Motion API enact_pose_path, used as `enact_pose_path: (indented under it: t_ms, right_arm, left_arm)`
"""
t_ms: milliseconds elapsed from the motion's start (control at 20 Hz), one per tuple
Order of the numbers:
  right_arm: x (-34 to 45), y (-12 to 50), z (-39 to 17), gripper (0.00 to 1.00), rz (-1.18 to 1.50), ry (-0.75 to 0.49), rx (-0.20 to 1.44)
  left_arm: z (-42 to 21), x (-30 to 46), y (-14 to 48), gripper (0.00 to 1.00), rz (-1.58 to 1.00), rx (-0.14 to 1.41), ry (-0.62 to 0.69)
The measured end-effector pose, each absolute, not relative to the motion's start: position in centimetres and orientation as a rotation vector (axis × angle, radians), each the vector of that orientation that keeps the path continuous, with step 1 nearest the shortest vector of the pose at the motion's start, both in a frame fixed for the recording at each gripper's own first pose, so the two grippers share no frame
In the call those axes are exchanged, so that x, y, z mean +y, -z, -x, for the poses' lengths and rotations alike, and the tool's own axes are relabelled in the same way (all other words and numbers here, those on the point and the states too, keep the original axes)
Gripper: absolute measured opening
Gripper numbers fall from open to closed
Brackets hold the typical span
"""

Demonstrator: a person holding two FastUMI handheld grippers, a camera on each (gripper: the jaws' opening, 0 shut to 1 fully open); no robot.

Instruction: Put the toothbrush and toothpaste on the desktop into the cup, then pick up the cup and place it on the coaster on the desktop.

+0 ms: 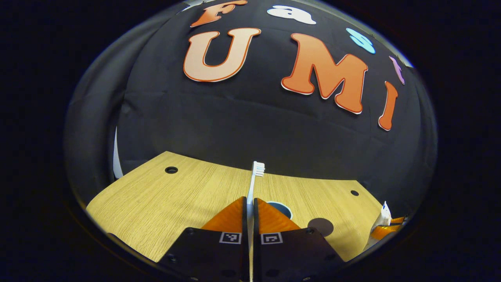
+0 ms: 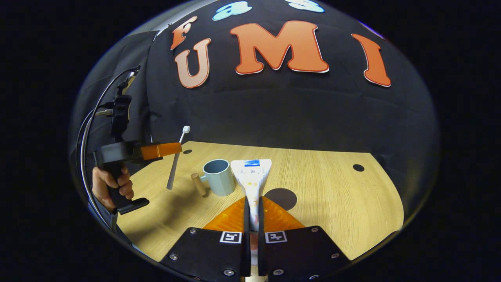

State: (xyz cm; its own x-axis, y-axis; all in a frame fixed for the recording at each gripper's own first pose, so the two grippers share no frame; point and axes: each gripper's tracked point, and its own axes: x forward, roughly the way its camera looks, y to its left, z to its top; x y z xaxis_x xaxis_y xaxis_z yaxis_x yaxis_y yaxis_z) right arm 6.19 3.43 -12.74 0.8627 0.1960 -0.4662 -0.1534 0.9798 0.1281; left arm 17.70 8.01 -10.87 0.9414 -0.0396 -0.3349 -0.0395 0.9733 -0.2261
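Note:
My left gripper is shut on a white toothbrush, which stands upright with its bristles on top. Just behind the orange fingers peeks the rim of the blue-grey cup, with the dark round coaster to its right. My right gripper is shut on a white toothpaste tube, flat end up. In the right gripper view the cup, with its wooden handle, stands on the wooden desktop left of the coaster. The left gripper holds the toothbrush above the desktop, left of the cup.
A hand grips the left gripper's handle at the left, with cables rising above it. The desktop has small round holes near its back corners. The right gripper's orange finger and the toothpaste show at the right edge of the left gripper view.

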Motion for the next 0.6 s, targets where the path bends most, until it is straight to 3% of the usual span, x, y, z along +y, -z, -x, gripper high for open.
enact_pose_path:
  t_ms: [600]
  right_arm:
    - [2.1, 13.9, -11.1, 0.07, -0.111, -0.141, 0.412]
  left_arm:
    - [-26.3, 4.5, 7.3, 0.04, 0.213, 0.127, 0.073]
